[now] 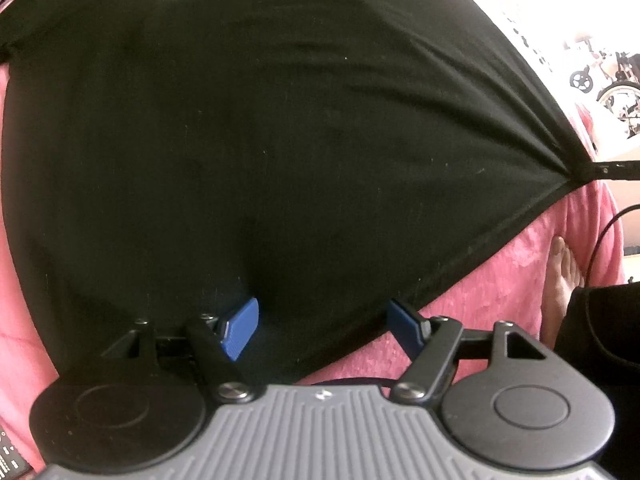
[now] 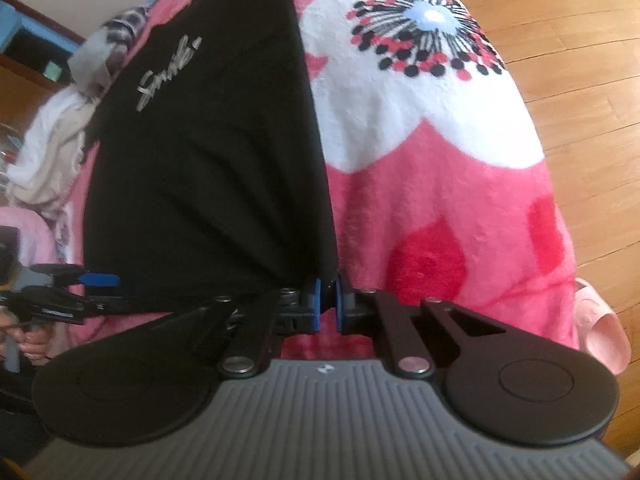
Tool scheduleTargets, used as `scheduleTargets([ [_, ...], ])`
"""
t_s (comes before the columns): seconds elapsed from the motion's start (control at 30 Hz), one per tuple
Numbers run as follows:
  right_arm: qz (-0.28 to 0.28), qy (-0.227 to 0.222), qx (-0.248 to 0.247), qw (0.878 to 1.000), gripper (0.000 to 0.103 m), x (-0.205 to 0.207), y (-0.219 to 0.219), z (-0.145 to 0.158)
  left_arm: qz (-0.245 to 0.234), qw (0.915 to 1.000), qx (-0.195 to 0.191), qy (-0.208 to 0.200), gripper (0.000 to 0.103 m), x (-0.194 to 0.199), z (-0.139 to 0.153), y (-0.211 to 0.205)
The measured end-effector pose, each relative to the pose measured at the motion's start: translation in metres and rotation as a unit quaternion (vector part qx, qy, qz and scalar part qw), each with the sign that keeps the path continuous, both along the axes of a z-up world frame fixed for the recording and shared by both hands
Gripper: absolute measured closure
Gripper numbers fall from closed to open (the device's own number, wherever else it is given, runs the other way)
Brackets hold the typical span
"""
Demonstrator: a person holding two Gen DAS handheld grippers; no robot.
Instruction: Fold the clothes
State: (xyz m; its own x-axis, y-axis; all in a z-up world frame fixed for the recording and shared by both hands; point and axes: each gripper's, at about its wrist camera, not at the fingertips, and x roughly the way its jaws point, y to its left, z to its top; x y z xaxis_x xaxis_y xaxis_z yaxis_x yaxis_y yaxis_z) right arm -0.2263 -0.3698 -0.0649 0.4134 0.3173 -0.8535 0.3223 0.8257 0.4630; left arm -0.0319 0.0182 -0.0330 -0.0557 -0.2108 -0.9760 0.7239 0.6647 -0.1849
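With one hem corner of the shirt (image 2: 208, 168) pinched by the right gripper (image 2: 327, 300), the other must be gripped by the spread left gripper (image 1: 324, 328).

A: Left gripper (image 1: 322, 326)?
B: Pointing steeply down, blue pads spread wide apart.
A: Right gripper (image 2: 327, 300)?
B: Angled downward, jaws pinched nearly together (its tips also visible from the left).

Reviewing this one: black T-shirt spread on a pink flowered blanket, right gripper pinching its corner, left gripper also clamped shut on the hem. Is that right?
Not quite. The left gripper is open, its fingers straddling the hem of the black T-shirt, as the left wrist view shows. The rest holds: the right gripper pinches the corner, over the pink flowered blanket.
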Motion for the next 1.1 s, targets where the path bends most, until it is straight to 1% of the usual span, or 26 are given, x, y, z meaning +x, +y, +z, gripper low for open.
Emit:
scheduleTargets([
  [0.17,-0.003,0.006,-0.017,1.0,0.095,0.003,0.0,-0.001,-0.02,0.9997,0.012,0.005,0.031,-0.005,0.001,0.004],
  [0.2,0.004,0.011,-0.023,1.0,0.093,0.004,0.0,0.001,-0.026,0.9995,0.016,0.008,0.031,-0.006,0.0,0.007],
  [0.23,0.017,0.016,-0.03,0.999,0.093,0.005,-0.001,0.005,-0.031,0.9992,0.021,0.011,0.031,-0.007,-0.002,0.006],
  [0.27,0.033,0.017,-0.05,0.998,0.092,0.008,-0.001,0.011,-0.032,0.9991,0.026,0.012,0.031,-0.007,-0.006,-0.003],
  [0.33,0.07,0.008,-0.106,0.992,0.092,0.017,-0.001,0.029,-0.029,0.9989,0.037,0.008,0.031,-0.006,-0.004,0.004],
  [0.4,0.108,-0.032,-0.135,0.984,0.09,0.035,0.009,0.047,-0.012,0.9991,0.04,-0.004,0.031,-0.001,0.005,0.018],
  [0.47,0.146,-0.077,-0.155,0.974,0.09,0.054,0.021,0.064,0.006,0.9992,0.031,-0.022,0.031,0.005,0.015,0.03],
  [0.5,0.171,-0.101,-0.154,0.968,0.09,0.066,0.033,0.068,0.016,0.999,0.027,-0.033,0.031,0.01,0.02,0.035],
  [0.57,0.229,-0.14,-0.144,0.953,0.09,0.088,0.067,0.063,0.034,0.9979,0.021,-0.051,0.031,0.019,0.025,0.039],
  [0.63,0.28,-0.163,-0.142,0.935,0.09,0.109,0.103,0.05,0.047,0.9971,0.013,-0.058,0.031,0.025,0.026,0.043],
  [0.7,0.322,-0.168,-0.145,0.92,0.092,0.121,0.13,0.03,0.05,0.9969,0.022,-0.056,0.031,0.023,0.018,0.045],
  [0.73,0.342,-0.164,-0.15,0.913,0.092,0.122,0.139,0.019,0.046,0.9969,0.033,-0.053,0.031,0.021,0.013,0.045],
  [0.8,0.379,-0.144,-0.17,0.898,0.092,0.11,0.149,0.002,0.041,0.9966,0.053,-0.047,0.031,0.017,0.002,0.046],
  [0.83,0.39,-0.139,-0.173,0.894,0.092,0.1,0.15,-0.001,0.041,0.9966,0.058,-0.041,0.031,0.014,-0.001,0.05],
  [0.9,0.417,-0.118,-0.161,0.887,0.092,0.083,0.147,0.003,0.042,0.9967,0.058,-0.038,0.031,0.008,-0.004,0.058],
  [0.97,0.447,-0.092,-0.147,0.878,0.092,0.067,0.144,0.009,0.039,0.9969,0.053,-0.043,0.031,0.005,-0.005,0.058],
  [1.0,0.462,-0.089,-0.151,0.87,0.093,0.065,0.144,0.015,0.037,0.997,0.051,-0.045,0.031,0.004,-0.005,0.058],
  [1.03,0.469,-0.097,-0.159,0.863,0.093,0.07,0.145,0.023,0.037,0.997,0.05,-0.046,0.031,0.005,-0.006,0.056],
  [1.07,0.463,-0.114,-0.161,0.864,0.093,0.077,0.145,0.032,0.036,0.997,0.05,-0.047,0.03,0.005,-0.006,0.055],
  [1.1,0.45,-0.137,-0.157,0.869,0.093,0.087,0.146,0.04,0.036,0.997,0.049,-0.048,0.03,0.006,-0.007,0.054],
])
